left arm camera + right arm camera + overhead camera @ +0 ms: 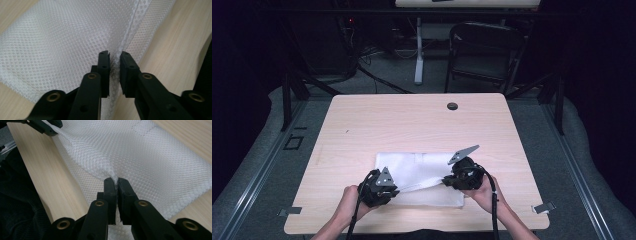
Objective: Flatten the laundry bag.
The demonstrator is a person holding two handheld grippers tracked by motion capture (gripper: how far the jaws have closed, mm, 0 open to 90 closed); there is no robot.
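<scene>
Left gripper (388, 192) and right gripper (447, 181) fingers pinching white mesh cloth (422, 170) near edge, bare table (412, 120) beyond.

The cloth (419, 172) lies on the table's (412, 120) near half.

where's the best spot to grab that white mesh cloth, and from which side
Judging by its pose, the near edge is best: the white mesh cloth lies flat on the table, so only its edge layers can be pinched. Come in low from the person's side, one gripper toward each near corner. The left gripper and right gripper are shut on it there, near its seam.
</scene>
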